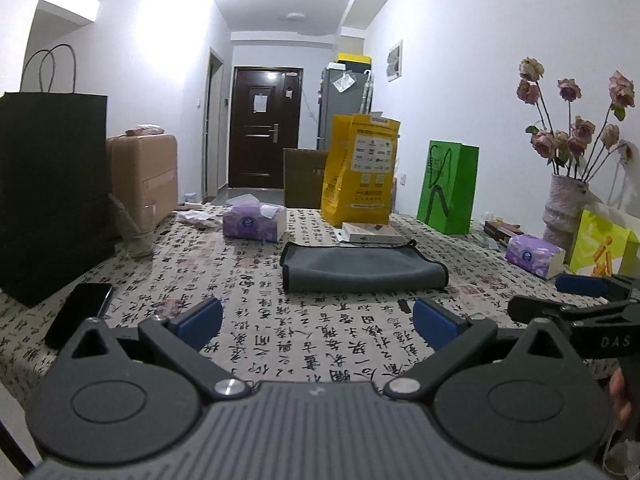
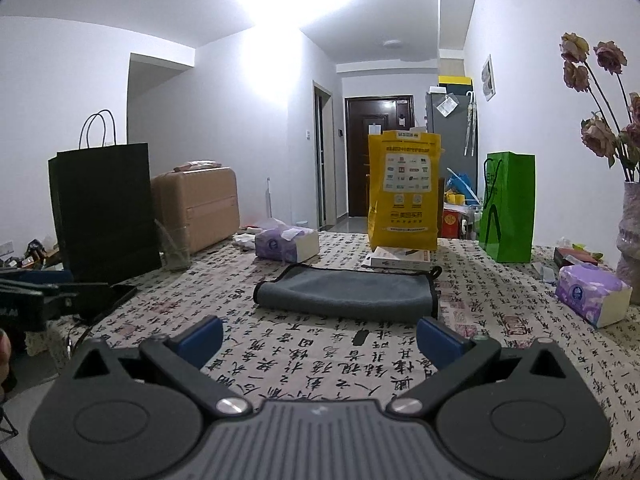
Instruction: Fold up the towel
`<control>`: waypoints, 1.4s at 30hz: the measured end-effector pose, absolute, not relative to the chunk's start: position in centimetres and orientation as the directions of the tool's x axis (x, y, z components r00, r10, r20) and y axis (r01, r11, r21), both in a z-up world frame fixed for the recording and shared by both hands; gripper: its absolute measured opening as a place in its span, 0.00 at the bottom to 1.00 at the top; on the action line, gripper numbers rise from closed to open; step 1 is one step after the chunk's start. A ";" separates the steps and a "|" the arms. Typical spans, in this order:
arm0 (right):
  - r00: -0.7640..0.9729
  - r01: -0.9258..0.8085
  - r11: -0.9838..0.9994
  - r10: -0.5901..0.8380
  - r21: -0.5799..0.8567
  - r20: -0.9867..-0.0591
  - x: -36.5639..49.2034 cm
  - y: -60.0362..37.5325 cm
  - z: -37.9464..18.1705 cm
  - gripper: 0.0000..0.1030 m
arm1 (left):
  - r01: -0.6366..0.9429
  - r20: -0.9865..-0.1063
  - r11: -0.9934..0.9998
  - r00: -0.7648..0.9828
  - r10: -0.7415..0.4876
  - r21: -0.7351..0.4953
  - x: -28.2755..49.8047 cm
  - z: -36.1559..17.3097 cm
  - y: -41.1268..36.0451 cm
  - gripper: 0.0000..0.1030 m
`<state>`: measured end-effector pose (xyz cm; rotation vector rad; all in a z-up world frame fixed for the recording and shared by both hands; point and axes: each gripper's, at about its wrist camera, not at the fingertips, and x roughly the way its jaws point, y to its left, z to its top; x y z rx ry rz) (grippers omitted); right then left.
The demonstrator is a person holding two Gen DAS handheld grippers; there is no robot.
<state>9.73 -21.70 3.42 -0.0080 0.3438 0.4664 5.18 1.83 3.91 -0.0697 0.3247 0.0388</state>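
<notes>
Already folded, towel (image 1: 362, 268) lies soft at twelve o'clock.
Both my grippers (image 1: 317, 322) (image 2: 319, 338) gape empty; I'd pinch its corners.

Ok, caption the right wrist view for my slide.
Open right tool faces the folded grey towel on the calligraphy-print tablecloth.

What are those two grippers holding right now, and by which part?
Nothing. The left gripper and right gripper are both open over the tablecloth, short of the gray towel, which lies folded and untouched on the table.
</notes>
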 end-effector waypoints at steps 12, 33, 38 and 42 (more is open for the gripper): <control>0.860 -0.421 0.905 0.420 0.063 -0.290 6.9 -21.7 2.2 1.00 | -0.087 -0.340 0.994 0.938 0.060 -0.064 3.4 1.8 2.4 1.00; 0.852 -0.396 0.909 0.417 0.131 -0.315 1.7 -22.9 -0.1 1.00 | -0.029 -0.345 1.000 0.938 0.023 -0.011 0.3 0.4 0.0 1.00; 0.852 -0.398 0.909 0.416 0.125 -0.317 1.8 -22.9 -0.1 1.00 | -0.017 -0.342 1.000 0.940 0.011 -0.014 0.3 0.4 0.0 1.00; 0.852 -0.398 0.909 0.416 0.124 -0.317 1.8 -22.8 -0.1 1.00 | -0.016 -0.341 1.000 0.940 0.010 -0.014 0.2 0.3 0.0 1.00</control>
